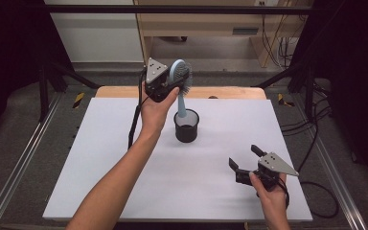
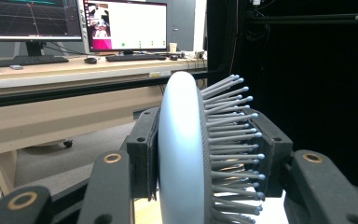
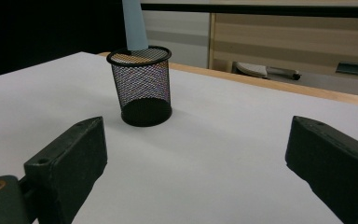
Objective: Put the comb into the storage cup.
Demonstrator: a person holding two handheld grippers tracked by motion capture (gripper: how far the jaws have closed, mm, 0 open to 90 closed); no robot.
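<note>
Holding the hairbrush [image 1: 180, 76] by its head, the left gripper [image 1: 165, 86] dangles the handle into the mesh cup [image 1: 187, 127]; next, lower and release. Right gripper [image 1: 243, 163] idles, jaws spread, grasping nothing.

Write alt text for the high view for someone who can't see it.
The left gripper holds a light blue bristled hairbrush by its head, handle pointing down into a black mesh cup on a white table. The right gripper, jaws open, hangs near the table's front right corner.
</note>
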